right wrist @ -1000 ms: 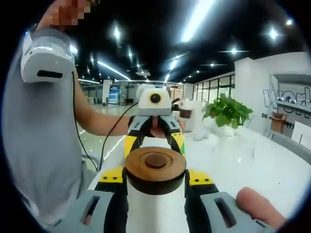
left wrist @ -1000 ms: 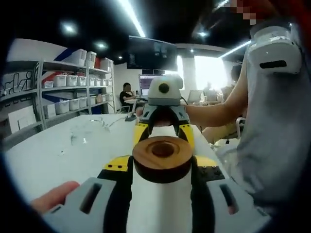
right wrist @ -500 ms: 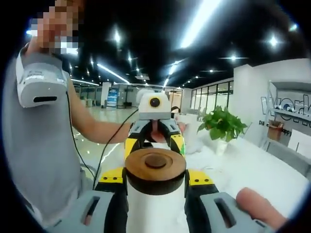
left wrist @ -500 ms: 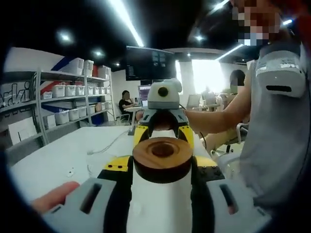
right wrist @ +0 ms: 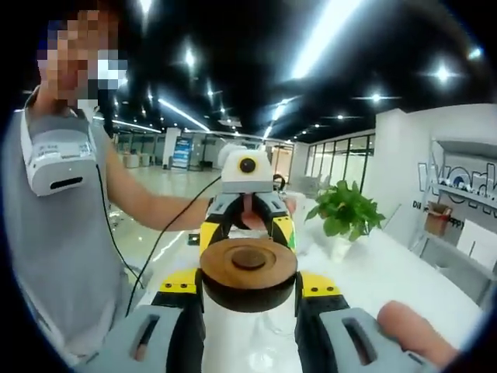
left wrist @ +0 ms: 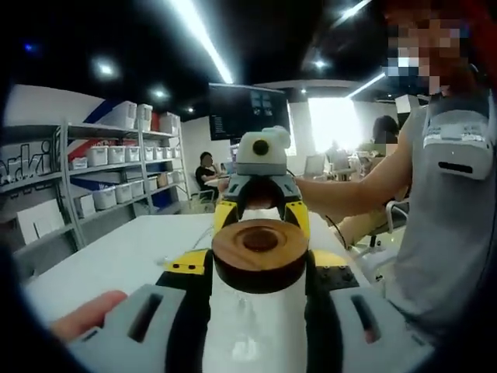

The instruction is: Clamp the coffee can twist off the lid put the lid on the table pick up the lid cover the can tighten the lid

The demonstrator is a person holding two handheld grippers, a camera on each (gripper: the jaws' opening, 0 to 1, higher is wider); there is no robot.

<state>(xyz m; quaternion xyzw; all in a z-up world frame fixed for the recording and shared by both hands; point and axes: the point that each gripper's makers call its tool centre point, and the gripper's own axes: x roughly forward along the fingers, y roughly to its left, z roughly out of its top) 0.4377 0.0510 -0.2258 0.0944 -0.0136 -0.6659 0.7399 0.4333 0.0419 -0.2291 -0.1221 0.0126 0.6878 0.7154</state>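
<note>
The coffee can (left wrist: 256, 326) is white with a round wooden lid (left wrist: 260, 250) on top. It is held in the air between both grippers. My left gripper (left wrist: 258, 263) has its jaws pressed on the can's sides just below the lid. My right gripper (left wrist: 262, 211) faces it from the far side, yellow fingers (left wrist: 225, 214) close behind the lid. In the right gripper view the same lid (right wrist: 248, 264) tops the can (right wrist: 248, 334) between the right gripper (right wrist: 248, 281) jaws, with the left gripper (right wrist: 247, 221) opposite. Which one grips the lid itself I cannot tell.
A white table (left wrist: 132, 252) runs below and behind the can. Shelves with white bins (left wrist: 101, 155) stand at the left, and a seated person (left wrist: 206, 167) is at the back. A potted plant (right wrist: 345, 214) stands on the table. The holder's grey-shirted body (left wrist: 443, 233) is close by.
Both views have tilted up, so the table sits lower and more ceiling shows. The can, the lid and the two grippers keep the same hold on each other.
</note>
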